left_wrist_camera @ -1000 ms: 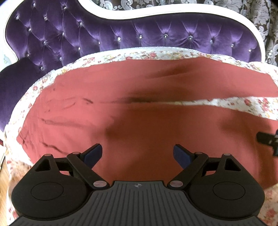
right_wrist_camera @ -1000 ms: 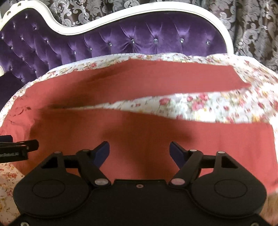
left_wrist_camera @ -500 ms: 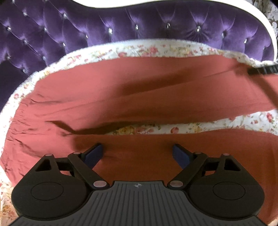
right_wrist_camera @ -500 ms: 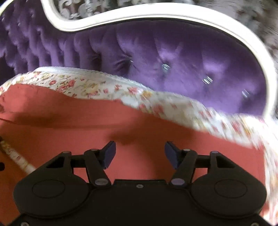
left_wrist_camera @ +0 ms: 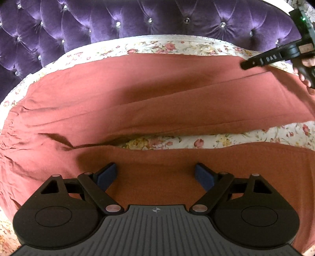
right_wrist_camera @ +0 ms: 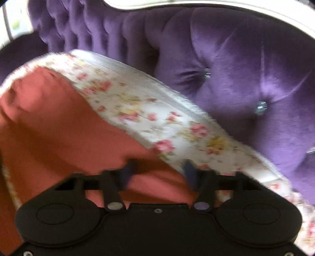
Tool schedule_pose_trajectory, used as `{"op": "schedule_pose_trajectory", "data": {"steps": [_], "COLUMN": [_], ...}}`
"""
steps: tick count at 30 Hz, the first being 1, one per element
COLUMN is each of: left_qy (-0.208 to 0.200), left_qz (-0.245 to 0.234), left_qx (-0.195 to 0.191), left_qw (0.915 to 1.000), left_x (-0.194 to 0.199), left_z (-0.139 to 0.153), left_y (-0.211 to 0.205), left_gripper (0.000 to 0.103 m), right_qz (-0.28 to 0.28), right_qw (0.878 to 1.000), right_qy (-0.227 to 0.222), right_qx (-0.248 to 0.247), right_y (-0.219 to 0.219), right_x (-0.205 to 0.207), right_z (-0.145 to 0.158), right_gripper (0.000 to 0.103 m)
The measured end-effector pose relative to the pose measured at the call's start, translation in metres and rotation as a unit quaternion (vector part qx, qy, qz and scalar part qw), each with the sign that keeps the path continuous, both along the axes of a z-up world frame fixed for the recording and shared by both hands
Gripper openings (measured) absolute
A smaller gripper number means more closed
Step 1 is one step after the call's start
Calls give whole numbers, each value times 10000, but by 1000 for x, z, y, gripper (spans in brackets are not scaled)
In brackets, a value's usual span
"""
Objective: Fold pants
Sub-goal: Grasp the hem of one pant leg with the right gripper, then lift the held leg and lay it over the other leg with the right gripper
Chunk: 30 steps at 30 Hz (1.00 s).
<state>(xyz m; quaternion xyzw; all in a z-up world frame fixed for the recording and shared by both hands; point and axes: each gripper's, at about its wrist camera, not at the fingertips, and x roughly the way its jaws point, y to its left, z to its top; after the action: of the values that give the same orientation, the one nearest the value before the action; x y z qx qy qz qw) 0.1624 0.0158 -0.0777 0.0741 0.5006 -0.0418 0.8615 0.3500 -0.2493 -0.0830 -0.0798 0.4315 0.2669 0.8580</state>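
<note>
The pants [left_wrist_camera: 149, 92], a brick-red pair, lay spread across a flowered bedsheet [left_wrist_camera: 169, 46] in front of a purple tufted headboard [left_wrist_camera: 137, 17]. In the left wrist view both legs ran off to the right, the far leg and the near leg parted by a narrow wedge of sheet, and the creased waist end sat at the left.

The left gripper [left_wrist_camera: 155, 175] hung over the near leg with its jaws wide apart, the blue pads [left_wrist_camera: 107, 175] clear of each other and nothing pinched between them (the cloth simply lay beneath).

The right gripper [right_wrist_camera: 157, 175] was at the far leg's end, close to the sheet's edge and the headboard. Its own view was badly smeared. Its jaws had just been closing, with a gap still showing between the pads and red cloth bunched in that gap; whether the pads actually pressed on the cloth I could not tell. From the left wrist view the same gripper [left_wrist_camera: 246, 64] showed at the upper right, its tip down at the far leg's edge, held by a hand [left_wrist_camera: 306, 69].
</note>
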Motion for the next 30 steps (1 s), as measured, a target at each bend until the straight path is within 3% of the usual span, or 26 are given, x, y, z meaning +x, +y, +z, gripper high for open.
{"op": "schedule_pose_trajectory", "data": {"steps": [5,11,19,30], "left_qy": [-145,-493,-448,230], "left_qz": [11,16,-69,255], "left_qx": [-135,-458,-989,-922], "left_qw": [9998,9977,9941,9951], "left_x": [2,12,33,65], "left_z": [22,61,80,49], "left_y": [6,11,-8,-33], "left_gripper": [83,83,83,83], "right_qz": [78,346,346,-62], "right_qw": [9980,9904,9865,9881], "right_qy": [-615,-1329,-1490,-1472], "right_qx": [-97,-130,-584,-450], "right_y": [7,22,62,66], "right_x": [-41,-138,-232,-242], "right_z": [35,76,49,30], "right_gripper": [13,13,11,11]}}
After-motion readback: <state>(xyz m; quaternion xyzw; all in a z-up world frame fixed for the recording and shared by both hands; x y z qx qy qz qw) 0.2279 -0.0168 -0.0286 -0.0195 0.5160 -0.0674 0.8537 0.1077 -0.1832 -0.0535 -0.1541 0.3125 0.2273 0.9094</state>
